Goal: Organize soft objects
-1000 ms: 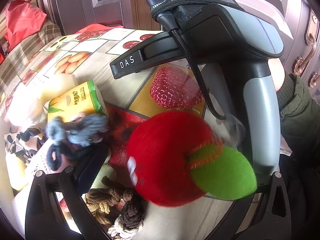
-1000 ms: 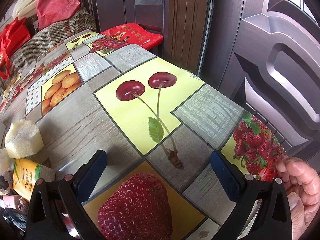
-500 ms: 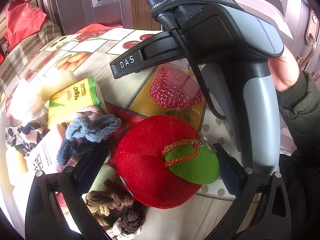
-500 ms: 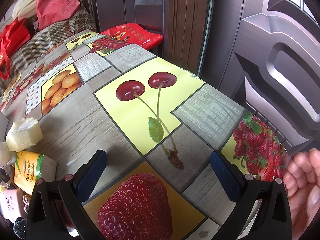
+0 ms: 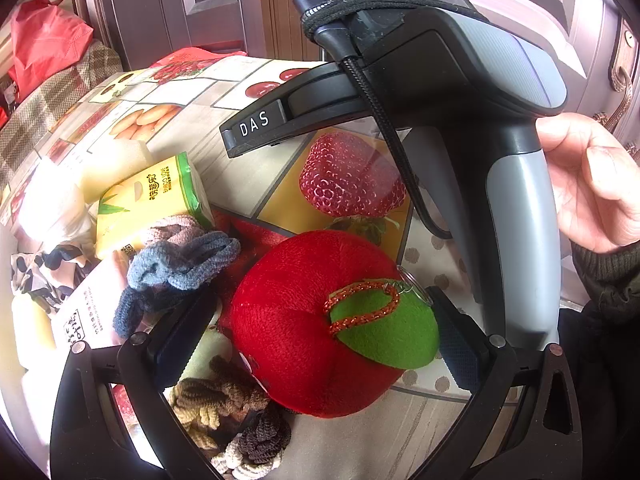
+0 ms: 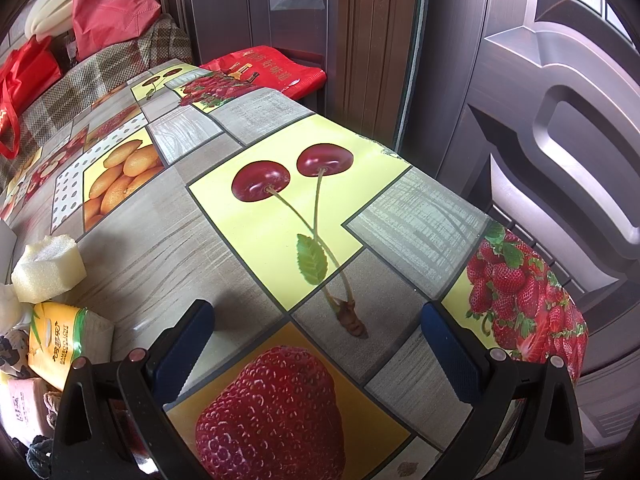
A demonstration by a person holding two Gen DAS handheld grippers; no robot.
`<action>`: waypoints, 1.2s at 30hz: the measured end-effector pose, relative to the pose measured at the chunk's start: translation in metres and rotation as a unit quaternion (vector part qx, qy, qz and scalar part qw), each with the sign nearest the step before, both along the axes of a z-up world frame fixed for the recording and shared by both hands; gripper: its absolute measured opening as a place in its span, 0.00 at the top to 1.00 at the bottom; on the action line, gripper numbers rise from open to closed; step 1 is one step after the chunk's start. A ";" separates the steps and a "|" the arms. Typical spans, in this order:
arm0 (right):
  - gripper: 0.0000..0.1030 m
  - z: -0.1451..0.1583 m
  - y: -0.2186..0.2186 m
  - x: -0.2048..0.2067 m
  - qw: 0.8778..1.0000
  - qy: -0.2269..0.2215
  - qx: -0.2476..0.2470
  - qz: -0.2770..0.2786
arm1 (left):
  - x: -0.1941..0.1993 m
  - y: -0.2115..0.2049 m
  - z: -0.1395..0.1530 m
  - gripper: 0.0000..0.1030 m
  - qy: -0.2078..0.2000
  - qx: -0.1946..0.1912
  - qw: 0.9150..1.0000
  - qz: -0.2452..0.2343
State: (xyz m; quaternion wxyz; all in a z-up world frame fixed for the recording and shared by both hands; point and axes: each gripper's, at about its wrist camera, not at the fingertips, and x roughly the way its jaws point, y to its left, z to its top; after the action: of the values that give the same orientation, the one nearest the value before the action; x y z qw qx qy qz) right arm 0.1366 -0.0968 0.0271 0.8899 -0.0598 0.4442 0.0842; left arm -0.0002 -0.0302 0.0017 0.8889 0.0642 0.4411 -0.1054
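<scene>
Now the table (image 6: 168,216), under its fruit-print cloth, carries the whole lot, and the main change is on it: the apple plush (image 5: 320,328), which a second ago sat higher and blurred in the left view, rests on the cloth between the left jaws, leaf up. The left gripper (image 5: 320,340) stands spread wide; its left pad is apart from the plush, and the right pad lies just beside the leaf, contact not determinable. Judgement: the plush has been set down and released, so this placement is finished or nearly so.

The right gripper, seen from the left view as a grey-and-black body (image 5: 460,92), lies ahead of the left jaws and above the plush. The bare right hand (image 5: 592,184), a second ago barely in view, is at its handle with fingers open, not clearly closed round it. From its own view the right gripper (image 6: 320,340) is spread with nothing between the pads, only printed cloth below.

Left of the left jaws lie the tissue pack (image 5: 152,200) and a foam block (image 6: 48,268) beyond it. Blue-grey hair ties (image 5: 180,256) lie against the left finger; brown ties (image 5: 224,400) lie under the jaws beside the plush. These smaller items remain loosely heaped, so sorting appears incomplete.
</scene>
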 end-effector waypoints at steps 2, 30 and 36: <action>0.00 0.000 0.000 0.000 1.000 0.000 0.000 0.000 | 0.000 0.000 0.000 0.01 0.000 0.000 1.000 0.000; 0.00 -0.001 0.002 0.000 1.000 -0.001 0.001 -0.004 | 0.004 -0.003 0.000 0.01 0.000 0.000 1.000 -0.008; 0.00 0.000 0.001 0.001 1.000 0.000 0.007 -0.004 | 0.005 -0.002 0.001 0.01 -0.001 -0.001 1.000 -0.015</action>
State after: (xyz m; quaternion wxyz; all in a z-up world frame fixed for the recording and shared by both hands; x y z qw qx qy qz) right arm 0.1377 -0.0961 0.0266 0.8907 -0.0517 0.4438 0.0837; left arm 0.0051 -0.0324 0.0026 0.8877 0.0700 0.4391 -0.1194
